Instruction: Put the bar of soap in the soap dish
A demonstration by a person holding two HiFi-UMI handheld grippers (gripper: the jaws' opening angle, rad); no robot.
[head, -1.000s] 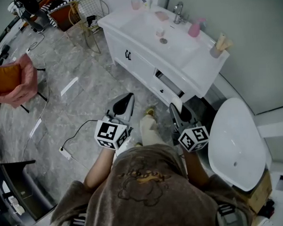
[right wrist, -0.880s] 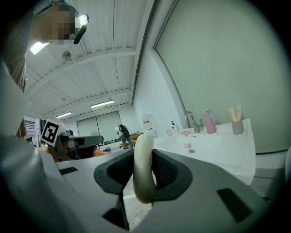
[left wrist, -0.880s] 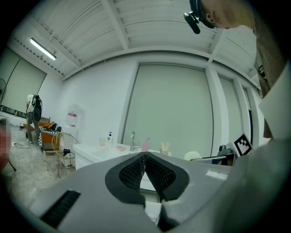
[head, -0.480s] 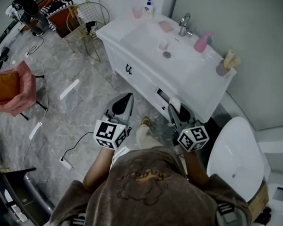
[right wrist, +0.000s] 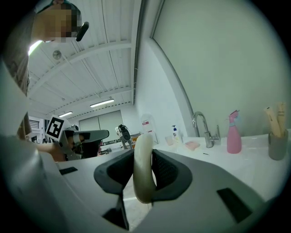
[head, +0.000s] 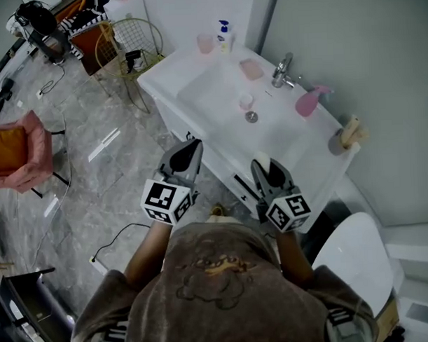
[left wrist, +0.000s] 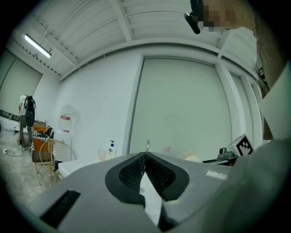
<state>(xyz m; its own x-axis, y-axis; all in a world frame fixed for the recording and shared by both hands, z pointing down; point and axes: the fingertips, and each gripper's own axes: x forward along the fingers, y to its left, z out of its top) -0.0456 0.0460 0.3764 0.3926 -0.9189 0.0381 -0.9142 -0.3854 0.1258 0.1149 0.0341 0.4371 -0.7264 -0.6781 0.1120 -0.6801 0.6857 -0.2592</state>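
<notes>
Right gripper (right wrist: 144,172) is clamping the cream oval soap bar (right wrist: 142,157), left gripper (left wrist: 145,169) closed empty; should be advancing level toward the flat pink soap dish (head: 251,69) at twelve o'clock.

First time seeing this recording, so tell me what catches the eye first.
The right gripper clamps a pale bar of soap on edge between its jaws. Ahead lies a white vanity with a pink soap dish beside the faucet. The left gripper is shut and empty.
</notes>
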